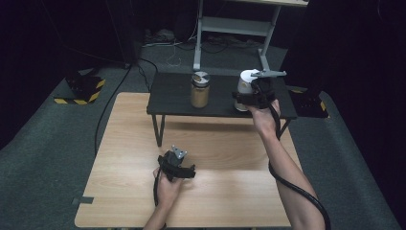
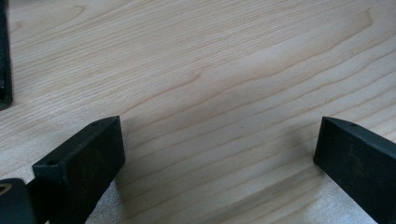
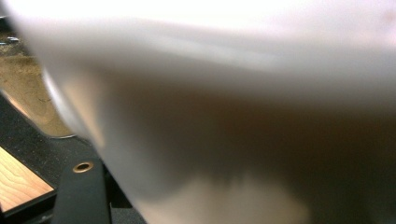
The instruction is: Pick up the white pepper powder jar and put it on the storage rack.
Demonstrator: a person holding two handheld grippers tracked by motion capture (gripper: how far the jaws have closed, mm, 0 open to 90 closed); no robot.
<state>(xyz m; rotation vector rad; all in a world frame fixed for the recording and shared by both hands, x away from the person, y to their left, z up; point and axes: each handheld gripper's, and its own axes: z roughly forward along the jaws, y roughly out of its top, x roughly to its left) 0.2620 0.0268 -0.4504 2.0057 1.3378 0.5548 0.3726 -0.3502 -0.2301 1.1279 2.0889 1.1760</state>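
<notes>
White cup, at 1 o'clock on dark shelf: rigid, light, smooth; pinched at mid-wall by right claw. Left claw spread, empty.

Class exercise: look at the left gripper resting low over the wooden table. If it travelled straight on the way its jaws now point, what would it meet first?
Most likely the wooden table itself. The left gripper points down at the bare boards with its jaws open and nothing between them. Depth is hard to judge, but the surface looks very close.

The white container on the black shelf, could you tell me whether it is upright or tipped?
Upright: in the high view the white container stands straight on the black shelf, with the right hand-held gripper closed on its side.
</notes>
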